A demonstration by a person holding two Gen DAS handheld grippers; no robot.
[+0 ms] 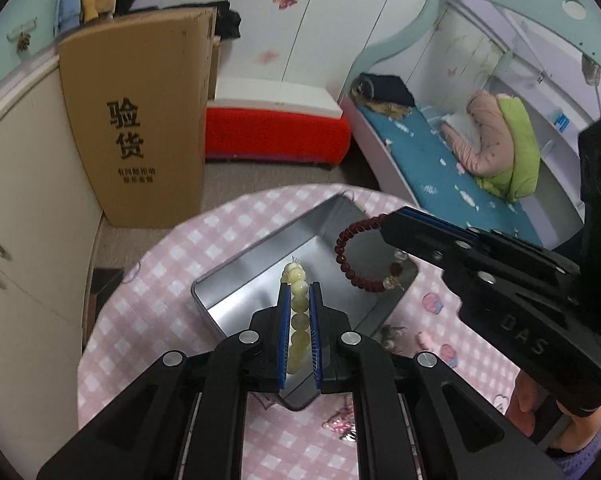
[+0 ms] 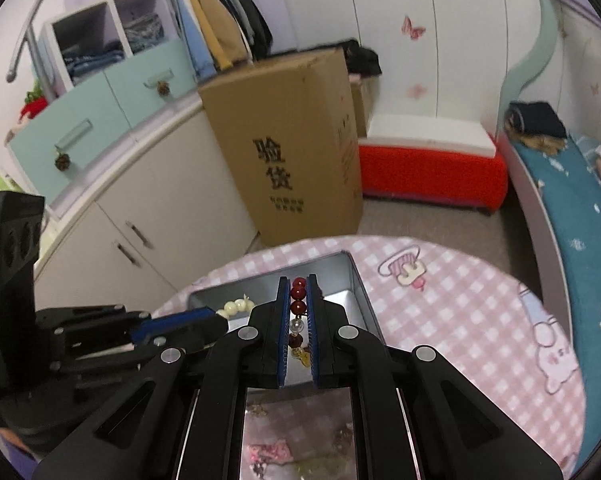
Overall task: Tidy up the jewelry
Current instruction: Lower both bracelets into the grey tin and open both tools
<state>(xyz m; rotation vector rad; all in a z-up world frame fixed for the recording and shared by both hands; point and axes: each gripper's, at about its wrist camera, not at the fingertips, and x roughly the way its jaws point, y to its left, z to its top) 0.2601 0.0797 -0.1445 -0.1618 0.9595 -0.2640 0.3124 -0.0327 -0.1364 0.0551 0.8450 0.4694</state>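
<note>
My left tongs [image 1: 299, 300] pinch the pale beads [image 1: 296, 280], right tongs [image 2: 299, 300] the red bracelet [image 2: 298, 294]; both hang directly over the tin [image 1: 236, 276].

The cardboard box [image 1: 140, 120] reads "验货"; the right claw [image 1: 388, 226] reads "DAS".

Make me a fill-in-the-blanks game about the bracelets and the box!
1. The left gripper holds a bracelet of pale ____ beads.
2. The right gripper holds the dark ____ bracelet.
3. Both bracelets hang above an open ____ tin.
4. The tin sits on a pink checked ____.

Missing words: yellow; red; metal; tablecloth
</note>
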